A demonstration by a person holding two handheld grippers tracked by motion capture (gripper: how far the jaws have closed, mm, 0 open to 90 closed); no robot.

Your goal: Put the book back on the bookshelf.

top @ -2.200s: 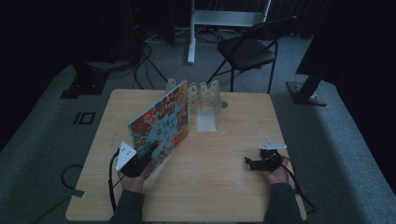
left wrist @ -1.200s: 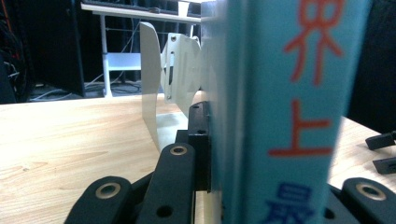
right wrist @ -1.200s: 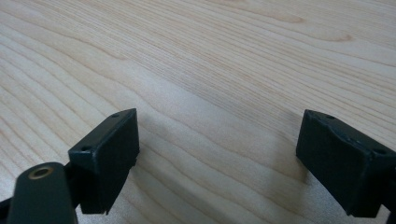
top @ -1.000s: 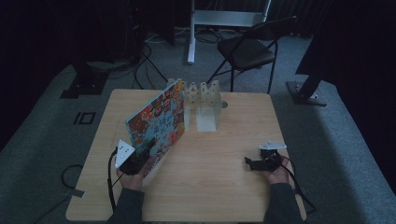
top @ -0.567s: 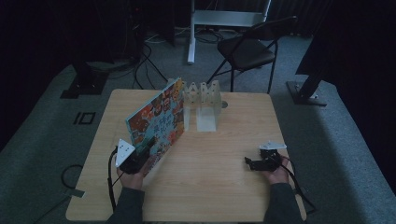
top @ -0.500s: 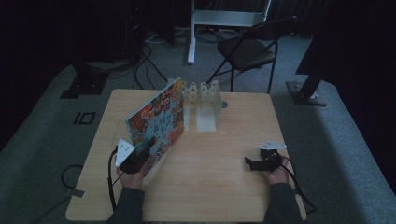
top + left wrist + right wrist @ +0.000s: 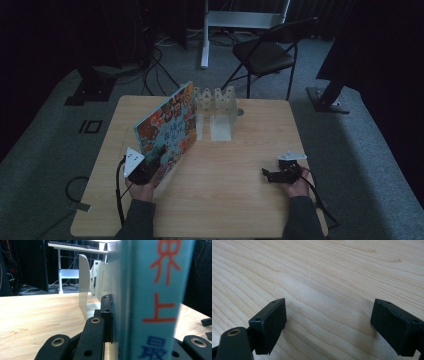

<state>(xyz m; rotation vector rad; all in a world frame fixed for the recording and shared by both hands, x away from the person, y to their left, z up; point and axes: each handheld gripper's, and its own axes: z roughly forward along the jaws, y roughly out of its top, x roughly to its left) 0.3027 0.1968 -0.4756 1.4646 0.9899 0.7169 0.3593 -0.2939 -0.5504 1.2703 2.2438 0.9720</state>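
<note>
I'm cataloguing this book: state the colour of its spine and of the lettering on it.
The book's spine is light blue with red-orange characters and blue ones lower down, clearest in the left gripper view.

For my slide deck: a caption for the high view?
Left gripper holds a colourful book upright beside a white rack; right gripper rests open.

A: Left gripper (image 7: 150, 167)?
B: Black body, white three-cornered plate dotted dark, black cable trailing; brass-ringed pivot holes in rounded links.
A: Right gripper (image 7: 272, 176)?
B: Black, pale plate on top, black cable; blocky matte pads (image 7: 270, 323) with small screw holes.
A: Sleeves?
B: Dark grey.
</note>
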